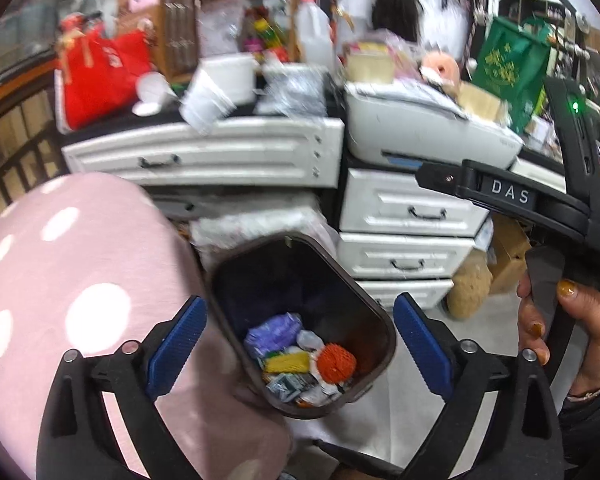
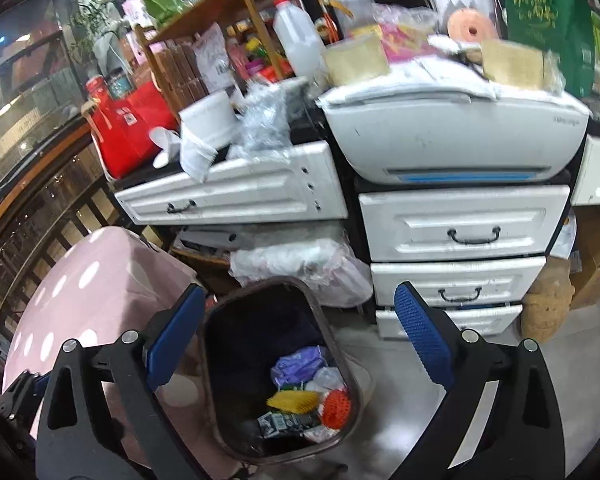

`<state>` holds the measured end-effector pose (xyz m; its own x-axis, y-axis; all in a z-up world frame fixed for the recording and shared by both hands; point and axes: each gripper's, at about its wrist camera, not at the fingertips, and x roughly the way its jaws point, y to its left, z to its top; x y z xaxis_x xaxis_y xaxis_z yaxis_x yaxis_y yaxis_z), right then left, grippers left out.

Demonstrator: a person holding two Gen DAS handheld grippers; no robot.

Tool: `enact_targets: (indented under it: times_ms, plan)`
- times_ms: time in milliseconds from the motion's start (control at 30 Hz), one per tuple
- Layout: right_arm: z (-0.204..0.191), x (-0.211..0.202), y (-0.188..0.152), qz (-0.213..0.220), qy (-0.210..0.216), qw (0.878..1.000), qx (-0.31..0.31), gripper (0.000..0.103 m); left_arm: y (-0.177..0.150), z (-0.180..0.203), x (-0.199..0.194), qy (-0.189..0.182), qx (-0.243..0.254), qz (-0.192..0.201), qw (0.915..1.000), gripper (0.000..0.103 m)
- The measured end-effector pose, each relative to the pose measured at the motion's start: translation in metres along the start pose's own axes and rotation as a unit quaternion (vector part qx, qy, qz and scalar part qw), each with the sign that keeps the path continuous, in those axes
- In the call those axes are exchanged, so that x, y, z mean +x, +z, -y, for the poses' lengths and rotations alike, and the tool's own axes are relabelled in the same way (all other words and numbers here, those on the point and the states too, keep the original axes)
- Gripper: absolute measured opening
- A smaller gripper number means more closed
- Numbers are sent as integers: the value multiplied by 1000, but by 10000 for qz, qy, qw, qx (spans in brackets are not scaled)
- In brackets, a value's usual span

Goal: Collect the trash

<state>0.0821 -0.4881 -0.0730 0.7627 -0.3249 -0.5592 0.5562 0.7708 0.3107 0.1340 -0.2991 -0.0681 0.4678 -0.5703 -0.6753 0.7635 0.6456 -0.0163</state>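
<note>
Here the left gripper (image 1: 300,344) and right gripper (image 2: 300,340) both hang with jaws spread wide and empty above the brown bin (image 1: 374,312), trash (image 1: 296,354) lying at its bottom, near the white drawers (image 2: 460,224)

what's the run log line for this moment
left gripper: open, empty | right gripper: open, empty | dark brown plastic bin: holds trash

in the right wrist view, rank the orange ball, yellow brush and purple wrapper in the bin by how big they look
1. purple wrapper, largest
2. yellow brush and orange ball look about alike, so no ranking between them
</note>
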Motion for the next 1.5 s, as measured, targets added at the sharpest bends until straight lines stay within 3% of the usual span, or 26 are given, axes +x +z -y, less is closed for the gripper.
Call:
enact_targets:
  times_ms: [167, 300, 433, 600, 700, 833, 967, 1233, 1500]
  plan:
    - [-41, -30, -4, 442, 167, 9981, -399, 97, -9, -30, -41, 375, -396, 415, 9976, 97]
    - [-85, -54, -18, 642, 484, 9915, -1025, 97, -24, -50, -77, 882, -606, 777, 9912, 97]
    - [-122, -77, -37, 871, 788, 9809, -1548, 97, -44, -68, -114, 1461, -743, 1033, 9810, 97]
    - [-161, -105, -68, 1016, 1188, 9633, -2183, 97, -66, -87, -153, 1822, -1092, 1275, 9688, 97]
    - [-173, -119, -80, 1132, 1321, 9559, -2364, 97, -77, -95, -175, 1990, -1292, 1399, 9613, 97]
    - [-179, -134, -95, 959, 1618, 9535, -2355, 97, -88, -96, -198, 2295, -1384, 1588, 9502, 97]
    - [-182, -145, -106, 915, 1668, 9514, -2420, 97, -97, -93, -212, 2506, -1465, 1748, 9408, 97]
    - [-172, -175, -116, 1315, 1675, 9481, -2359, 97, -109, -87, -232, 2576, -1681, 2023, 9298, 97]
    - [-169, -178, -120, 1336, 1702, 9462, -2407, 97, -116, -80, -236, 2531, -1694, 2091, 9293, 97]
